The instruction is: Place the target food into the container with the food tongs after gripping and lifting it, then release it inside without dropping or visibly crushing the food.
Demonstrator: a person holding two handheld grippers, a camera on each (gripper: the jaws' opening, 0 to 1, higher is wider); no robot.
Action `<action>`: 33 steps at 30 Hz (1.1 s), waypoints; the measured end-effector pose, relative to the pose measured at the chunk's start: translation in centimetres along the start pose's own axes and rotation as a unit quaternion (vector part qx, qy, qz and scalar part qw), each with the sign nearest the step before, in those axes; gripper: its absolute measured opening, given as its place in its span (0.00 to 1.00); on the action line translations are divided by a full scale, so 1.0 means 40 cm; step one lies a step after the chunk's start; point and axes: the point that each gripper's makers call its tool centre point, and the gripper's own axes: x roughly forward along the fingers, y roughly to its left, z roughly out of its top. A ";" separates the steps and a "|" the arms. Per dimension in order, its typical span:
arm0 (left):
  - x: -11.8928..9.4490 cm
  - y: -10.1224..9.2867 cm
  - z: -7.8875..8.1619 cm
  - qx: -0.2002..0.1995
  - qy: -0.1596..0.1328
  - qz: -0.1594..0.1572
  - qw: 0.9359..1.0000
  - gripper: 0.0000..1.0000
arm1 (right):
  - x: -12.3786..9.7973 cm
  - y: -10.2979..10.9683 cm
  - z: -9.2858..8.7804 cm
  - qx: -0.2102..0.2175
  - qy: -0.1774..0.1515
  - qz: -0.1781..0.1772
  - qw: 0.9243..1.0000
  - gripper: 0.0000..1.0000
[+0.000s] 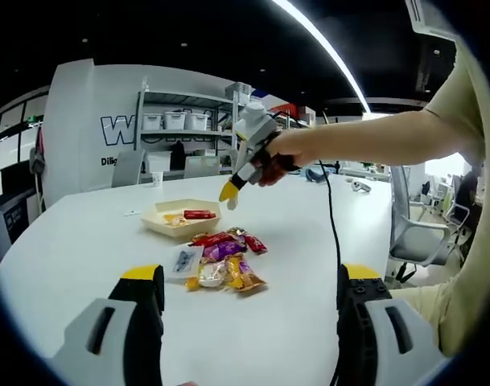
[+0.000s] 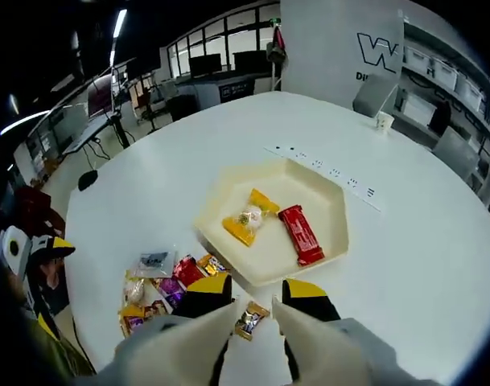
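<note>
In the left gripper view, the left gripper (image 1: 249, 301) stands with its yellow-tipped jaws wide apart and empty above the white table (image 1: 84, 241). Ahead lies a pile of snack packets (image 1: 220, 259), and beyond it the cream hexagonal tray (image 1: 180, 215) holding a red bar. The right gripper (image 1: 228, 193), held in a person's hand (image 1: 278, 153), hovers above the tray. In the right gripper view, the right gripper's jaws stand narrowly apart, nothing between them, above a small wrapped candy (image 2: 250, 318) just beside the tray (image 2: 220, 193). Inside lie a yellow packet (image 2: 249, 215) and a red bar (image 2: 301, 233), side by side. The pile (image 2: 160, 281) sits left of the jaws.
</note>
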 end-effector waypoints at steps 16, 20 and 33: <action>0.001 -0.003 -0.001 0.000 -0.001 -0.002 1.000 0.87 | 0.025 0.016 -0.058 0.042 0.015 0.005 0.999 0.21; 0.000 -0.002 -0.001 -0.001 -0.001 -0.001 1.000 0.87 | 0.035 0.023 -0.063 0.050 0.018 0.005 0.999 0.21; -0.005 0.003 0.000 -0.001 -0.002 0.000 1.000 0.87 | 0.056 0.026 -0.079 0.073 0.026 -0.009 0.997 0.22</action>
